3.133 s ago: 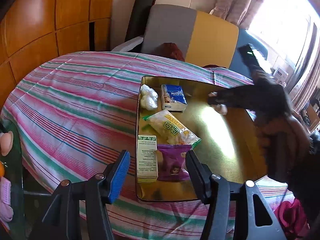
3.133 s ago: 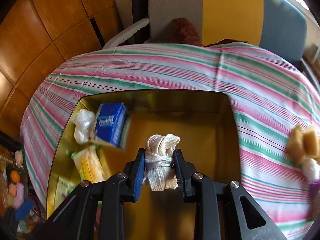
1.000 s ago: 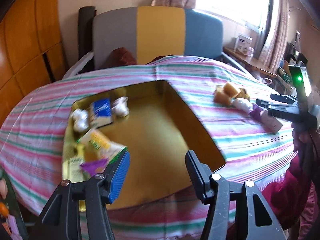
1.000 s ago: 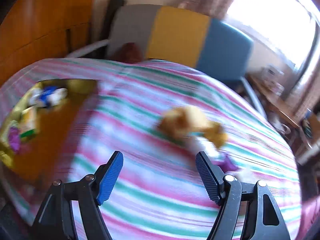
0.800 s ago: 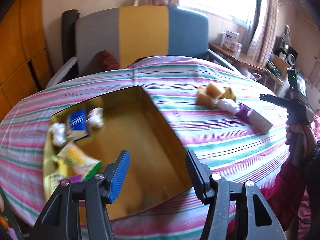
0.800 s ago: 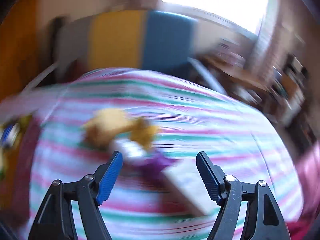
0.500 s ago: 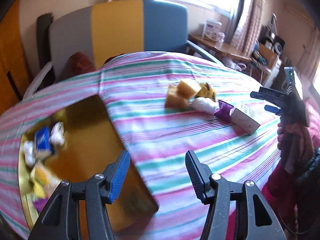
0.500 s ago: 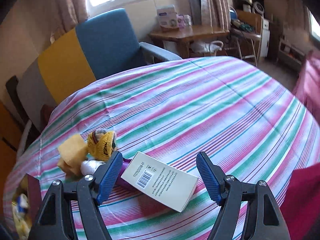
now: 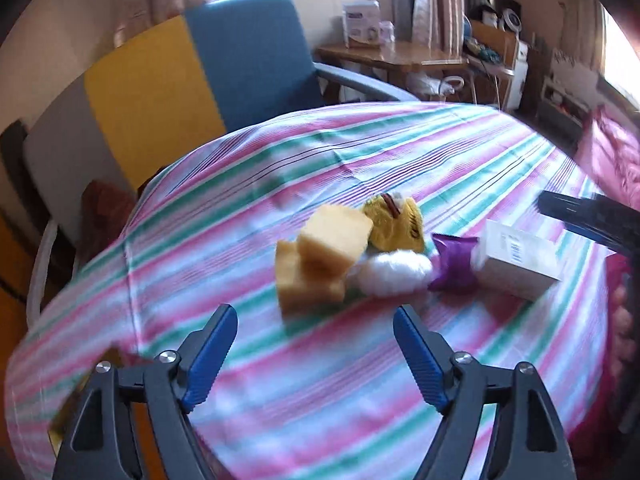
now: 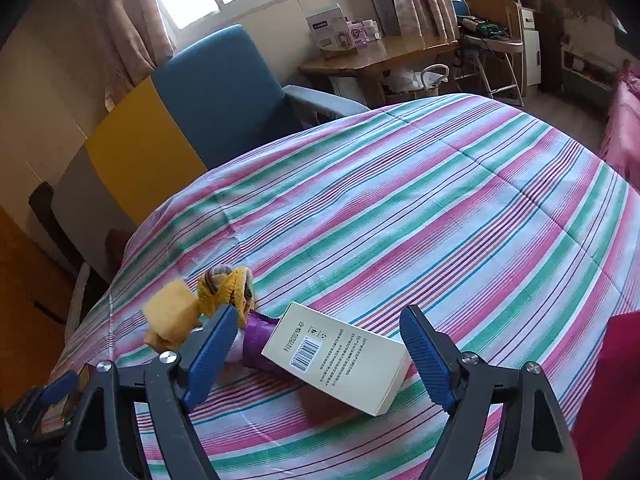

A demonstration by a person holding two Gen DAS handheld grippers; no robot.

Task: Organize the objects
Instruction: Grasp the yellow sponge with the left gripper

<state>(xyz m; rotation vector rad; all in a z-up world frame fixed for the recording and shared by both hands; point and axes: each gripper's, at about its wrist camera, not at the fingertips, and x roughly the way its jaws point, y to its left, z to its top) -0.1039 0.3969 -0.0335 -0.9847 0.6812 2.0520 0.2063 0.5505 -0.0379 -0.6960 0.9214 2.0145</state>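
Observation:
On the striped tablecloth [image 9: 248, 216] lies a small heap: two yellow sponges [image 9: 320, 258], a yellow knitted bundle [image 9: 396, 222], a white fluffy ball [image 9: 394, 272], a purple packet [image 9: 456, 266] and a cream box [image 9: 516, 264]. My left gripper [image 9: 314, 356] hangs short of the sponges, its jaws opening with nothing between them. In the right wrist view the cream box [image 10: 340, 356] with a barcode lies between the blue pads of my right gripper [image 10: 316, 350], whose jaws are opening and stand apart from it. The purple packet [image 10: 256, 344], sponges [image 10: 172, 320] and knitted bundle [image 10: 228, 284] sit left of the box.
A corner of the gold tray [image 9: 64, 420] shows at the lower left. Behind the table stands a grey, yellow and blue chair [image 9: 192, 76], with a wooden side table [image 10: 380, 52] and cluttered shelves by the window. A red sleeve [image 10: 608, 392] is at the right edge.
My left gripper has swung right from the gold tray to the heap and its jaws have widened. My right gripper swept right to the cream box, then stopped, its jaws widening a little.

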